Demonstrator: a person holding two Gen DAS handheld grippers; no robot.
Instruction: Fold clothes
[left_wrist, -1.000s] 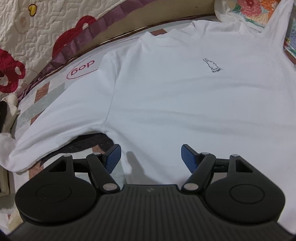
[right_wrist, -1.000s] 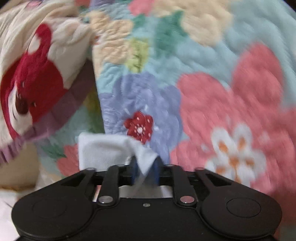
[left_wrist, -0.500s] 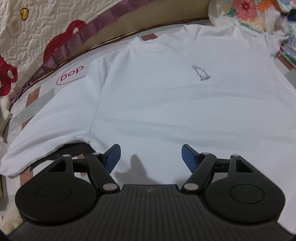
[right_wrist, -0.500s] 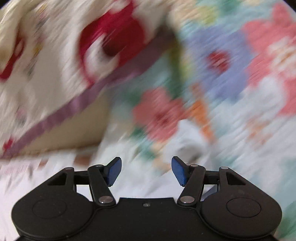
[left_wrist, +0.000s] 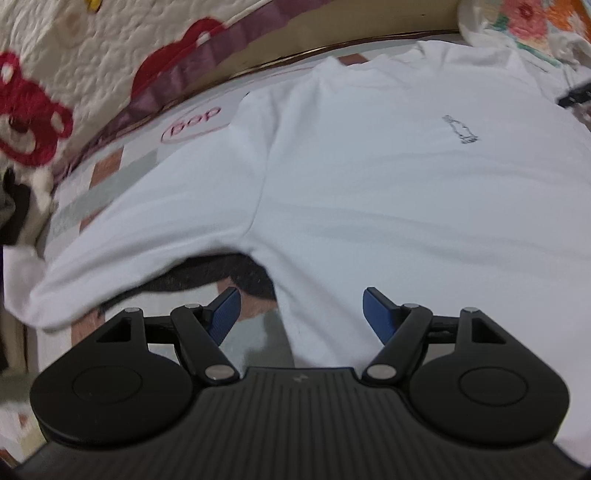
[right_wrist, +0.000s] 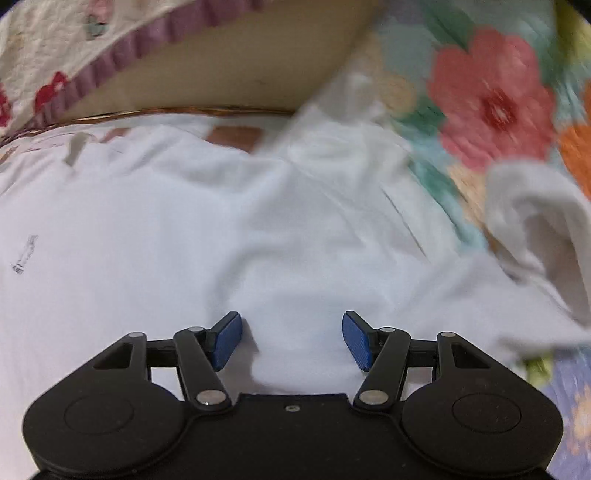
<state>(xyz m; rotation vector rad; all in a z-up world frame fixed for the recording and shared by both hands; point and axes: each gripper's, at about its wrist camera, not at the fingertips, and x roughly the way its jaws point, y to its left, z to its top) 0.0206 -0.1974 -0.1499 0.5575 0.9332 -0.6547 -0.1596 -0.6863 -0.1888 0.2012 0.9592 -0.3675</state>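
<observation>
A white long-sleeved cotton T-shirt (left_wrist: 388, 206) with a small black line drawing on the chest was seen spread face up on a bed covered by a patchwork sheet (left_wrist: 110, 173), its collar toward the quilted bear-print cover (left_wrist: 74, 74) at the head and its body lying mostly smooth. The step in hand was judged to be the last of the laying-out, with no fold yet made. The left gripper (left_wrist: 301, 314) was held low over the shirt's side edge just below the armpit, its jaws standing wide apart with nothing gripped; the sleeve (left_wrist: 140, 251) on that side lay stretched outward, a dark garment (left_wrist: 221, 273) showing beneath it. The right gripper (right_wrist: 291, 338) hovered close over the shirt's body, jaws likewise parted and empty, while the other sleeve's cuff (right_wrist: 539, 229) lay rumpled against a flowered quilt (right_wrist: 495, 96). The next move was judged to call for a grasp on a sleeve or shoulder so that it could be carried across the chest, the rumpled cuff probably needing to be drawn straight first. A second earlier the right jaws had been closed on white cloth held up before the flowered quilt; they had since been opened, the cloth was released, and the gripper was brought down over the shirt. The left view had shifted only slightly.
</observation>
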